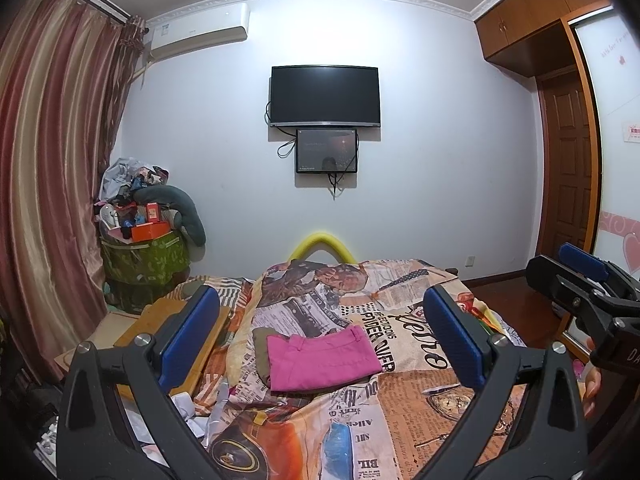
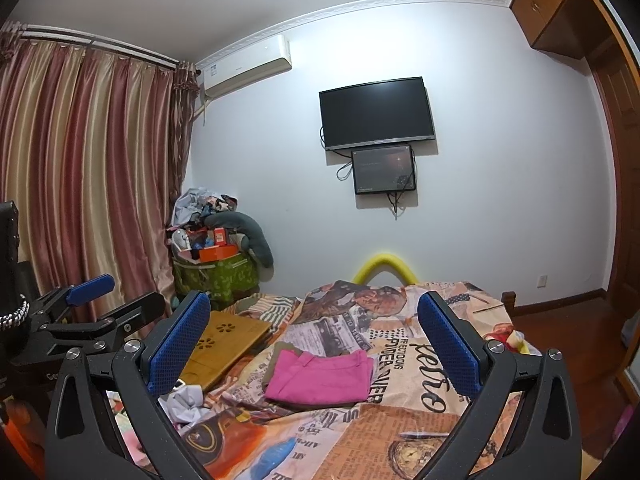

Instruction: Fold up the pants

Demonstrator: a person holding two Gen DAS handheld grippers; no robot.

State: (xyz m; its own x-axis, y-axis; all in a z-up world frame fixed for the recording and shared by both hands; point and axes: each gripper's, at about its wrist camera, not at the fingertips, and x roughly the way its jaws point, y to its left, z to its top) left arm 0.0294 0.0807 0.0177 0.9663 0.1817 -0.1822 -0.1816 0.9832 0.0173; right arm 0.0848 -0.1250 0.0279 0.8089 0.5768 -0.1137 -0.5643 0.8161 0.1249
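Pink pants [image 1: 322, 358], folded into a compact rectangle, lie on the bed [image 1: 420, 408] between both raised grippers. Left gripper [image 1: 320, 344] and right gripper [image 2: 314, 344] gape wide, empty. Risk: re-gripping one layer would drag the stack open on the rumpled cover.

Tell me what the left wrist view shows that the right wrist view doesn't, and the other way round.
Only the left wrist view shows the right gripper from the side at its right edge, the panelled wooden door face-on, and the wardrobe's pink heart panel.

Only the right wrist view shows the left gripper from the side at its left edge, and the flower cut-outs of the wooden lap desk.

Both show the folded pink pants lying on the newspaper-print bedspread, the wall television, the air conditioner and the curtains. Both grippers are open and empty.
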